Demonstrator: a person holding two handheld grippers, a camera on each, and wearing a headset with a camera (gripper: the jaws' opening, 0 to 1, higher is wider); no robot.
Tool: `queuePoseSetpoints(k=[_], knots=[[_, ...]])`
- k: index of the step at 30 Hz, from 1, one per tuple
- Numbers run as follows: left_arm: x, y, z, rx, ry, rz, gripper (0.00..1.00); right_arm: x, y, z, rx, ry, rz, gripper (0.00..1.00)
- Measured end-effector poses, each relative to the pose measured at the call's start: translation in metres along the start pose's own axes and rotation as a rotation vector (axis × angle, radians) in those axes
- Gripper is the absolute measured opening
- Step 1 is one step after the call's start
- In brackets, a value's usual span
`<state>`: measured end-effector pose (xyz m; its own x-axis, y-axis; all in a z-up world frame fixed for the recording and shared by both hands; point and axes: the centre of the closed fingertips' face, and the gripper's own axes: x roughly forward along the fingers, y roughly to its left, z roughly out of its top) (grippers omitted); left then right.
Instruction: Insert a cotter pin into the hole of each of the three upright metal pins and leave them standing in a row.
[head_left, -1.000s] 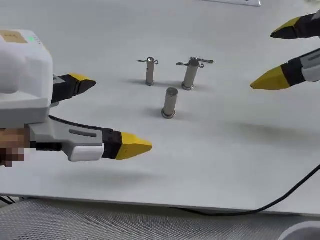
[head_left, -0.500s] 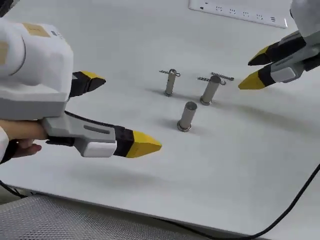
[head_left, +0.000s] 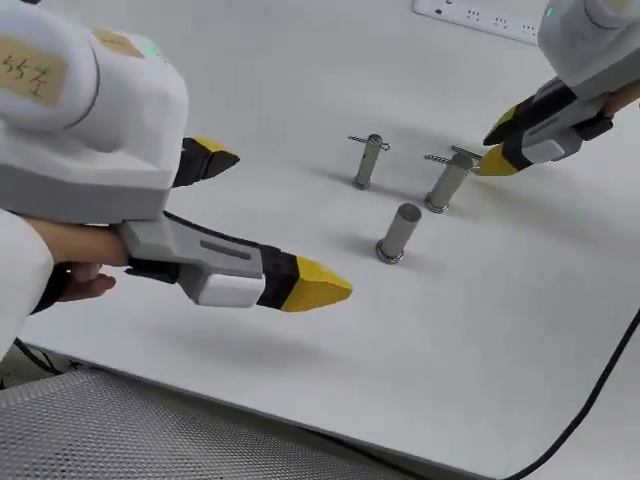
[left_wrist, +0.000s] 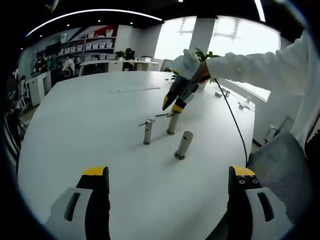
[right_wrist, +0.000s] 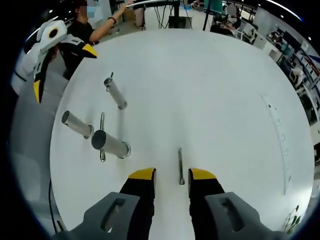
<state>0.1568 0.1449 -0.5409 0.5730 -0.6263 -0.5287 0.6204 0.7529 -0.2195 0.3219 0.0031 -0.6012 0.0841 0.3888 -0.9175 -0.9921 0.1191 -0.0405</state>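
The right gripper is coming down and in from the far right, its jaws narrowing, and it is now sitting just beside the rear right pin. The left gripper is hanging back at the near left, well apart from the pins, with its jaws spread wide and carrying nothing.

In the right gripper view the loose cotter pin is lying flat on the counter between the two jaw tips. Gaps are showing beside it, so the jaws are straddling it part-open and not pinching it yet.

Now the score. The rear left pin is standing upright with a cotter pin through its top, and the rear right pin is wearing one too. The front pin is standing bare, nothing through it. So two of three are looking done, and the loose cotter pin is presumably heading for that last one.

The row is also looking unfinished. The front pin is standing forward of the other two, making a triangle, and it is probably going to need lining up.
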Motion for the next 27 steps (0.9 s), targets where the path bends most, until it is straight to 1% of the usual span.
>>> queuePoseSetpoints(k=[2, 3, 4, 7, 9, 10, 12, 14, 21, 27], knots=[[0.001, 0.003, 0.002, -0.006, -0.009, -0.003, 0.99, 0.002, -0.003, -0.003, -0.002, 0.022, -0.003, 0.18], [0.001, 0.002, 0.003, -0.008, -0.011, -0.006, 0.99, 0.002, -0.003, -0.004, -0.007, 0.028, -0.005, 0.17], [0.002, 0.000, 0.002, -0.014, -0.011, -0.016, 0.97, 0.004, -0.007, -0.007, -0.011, 0.052, -0.009, 0.16], [0.002, 0.000, 0.000, -0.014, -0.007, -0.020, 0.94, 0.006, -0.010, -0.008, 0.000, 0.059, -0.009, 0.12], [0.003, 0.000, -0.001, -0.011, -0.005, -0.022, 0.94, 0.007, -0.009, -0.007, 0.015, 0.056, -0.002, 0.08], [0.003, 0.000, -0.003, 0.002, 0.002, -0.019, 0.93, 0.009, -0.009, -0.008, 0.014, 0.059, 0.002, 0.06], [0.003, -0.001, -0.005, 0.006, 0.010, -0.021, 0.93, 0.011, -0.009, -0.009, -0.012, 0.075, 0.001, 0.03], [0.003, -0.001, -0.005, 0.002, 0.013, -0.025, 0.93, 0.011, -0.009, -0.010, -0.026, 0.088, -0.003, 0.04], [0.004, -0.002, -0.004, -0.011, 0.007, -0.028, 0.92, 0.011, -0.009, -0.009, -0.026, 0.092, 0.000, 0.03], [0.006, -0.003, -0.005, -0.016, 0.009, -0.032, 0.92, 0.012, -0.008, -0.008, -0.067, 0.115, 0.006, 0.01]])
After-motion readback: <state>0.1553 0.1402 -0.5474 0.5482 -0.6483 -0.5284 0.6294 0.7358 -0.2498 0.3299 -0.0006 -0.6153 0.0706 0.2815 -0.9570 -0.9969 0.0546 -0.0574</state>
